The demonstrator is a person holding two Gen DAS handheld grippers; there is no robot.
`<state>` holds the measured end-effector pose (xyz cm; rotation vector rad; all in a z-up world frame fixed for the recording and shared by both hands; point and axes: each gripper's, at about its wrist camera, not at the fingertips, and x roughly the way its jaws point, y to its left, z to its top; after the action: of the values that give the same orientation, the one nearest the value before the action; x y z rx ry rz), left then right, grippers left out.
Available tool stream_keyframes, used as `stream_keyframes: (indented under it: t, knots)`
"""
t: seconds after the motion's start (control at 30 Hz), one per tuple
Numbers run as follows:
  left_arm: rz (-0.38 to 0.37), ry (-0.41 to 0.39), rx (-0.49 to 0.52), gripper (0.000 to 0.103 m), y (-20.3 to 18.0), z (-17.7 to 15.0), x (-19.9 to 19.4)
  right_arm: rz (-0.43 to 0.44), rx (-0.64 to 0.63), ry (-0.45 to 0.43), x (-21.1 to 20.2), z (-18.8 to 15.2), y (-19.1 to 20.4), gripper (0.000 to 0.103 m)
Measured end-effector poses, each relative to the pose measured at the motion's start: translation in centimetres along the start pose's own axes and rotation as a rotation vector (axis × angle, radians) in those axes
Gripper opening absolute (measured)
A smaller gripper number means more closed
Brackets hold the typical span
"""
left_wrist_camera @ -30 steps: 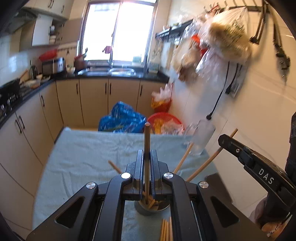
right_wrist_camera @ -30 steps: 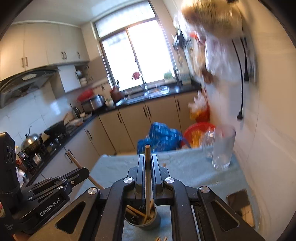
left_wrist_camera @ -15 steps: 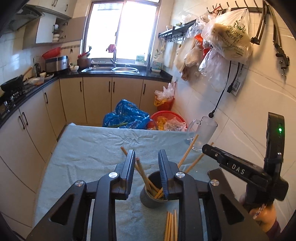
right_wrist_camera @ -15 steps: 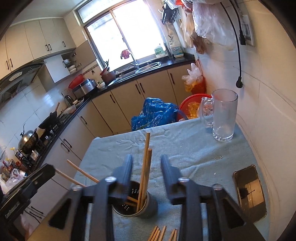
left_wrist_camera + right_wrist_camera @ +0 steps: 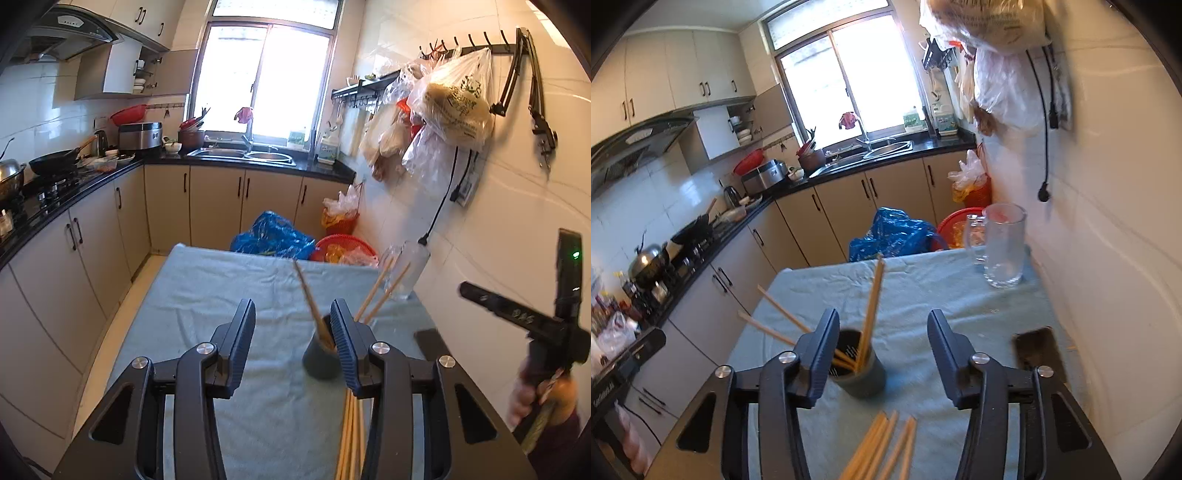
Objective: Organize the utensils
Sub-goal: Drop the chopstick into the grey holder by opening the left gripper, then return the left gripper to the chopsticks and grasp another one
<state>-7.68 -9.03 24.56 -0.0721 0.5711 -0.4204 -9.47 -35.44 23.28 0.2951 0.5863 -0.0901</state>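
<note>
Meanwhile both tongs, left [image 5: 291, 332] and right [image 5: 881, 339], just opening, empty; holder [image 5: 862, 373] partly hidden.

A lived-in home kitchen is showing here: beige cabinets [image 5: 218, 206] are running under a black countertop [image 5: 325, 168], a steel double sink [image 5: 242, 153] is sitting below a bright window [image 5: 266, 77], and a black wok [image 5: 51, 164] is resting on the gas stove [image 5: 48, 188].

Left gripper [image 5: 292, 325]: jaws parted, having just been opening, nothing pressed between them; it sits left of the chopstick holder [image 5: 320, 360]. Right gripper [image 5: 881, 334]: jaws parted wider, likewise just opening, empty, right of the holder. A hand [image 5: 532, 395] grasps the right gripper's handle.
</note>
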Motion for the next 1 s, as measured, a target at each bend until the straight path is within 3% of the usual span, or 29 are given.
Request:
stream_keyframes:
  t: [0.2, 0.3, 0.4, 0.47, 0.57, 0.73, 0.87, 1.0]
  knots:
    - [-0.009, 0.096, 0.011, 0.041, 0.6, -4.4, -0.5, -0.083, -0.074, 0.065, -4.0, -2.7, -2.0, 0.061]
    - [-0.024, 0.170, 0.053, 0.041, 0.1, -7.1, 0.6, -0.173, -0.155, 0.110, -5.7, -4.5, -3.2, 0.069]
    - [-0.040, 0.252, 0.083, 0.041, -0.5, -9.8, 2.7, -0.258, -0.228, 0.180, -5.8, -7.1, -4.3, 0.070]
    - [-0.065, 0.311, 0.087, 0.041, -1.1, -11.7, 4.6, -0.230, -0.225, 0.237, -5.2, -9.4, -5.0, 0.070]
    - [-0.110, 0.410, 0.091, 0.041, -2.1, -14.5, 7.6, -0.112, -0.172, 0.310, -3.1, -12.6, -5.6, 0.068]
    - [-0.158, 0.527, 0.152, 0.025, -4.6, -18.4, 11.5, 0.026, -0.100, 0.429, 2.4, -18.3, -4.7, 0.048]
    - [-0.154, 0.557, 0.213, 0.017, -6.2, -19.7, 13.1, 0.057, -0.096, 0.454, 4.9, -20.1, -3.4, 0.048]
    - [-0.158, 0.557, 0.225, 0.007, -6.5, -19.2, 14.0, 0.018, -0.154, 0.449, 6.2, -20.7, -2.1, 0.044]
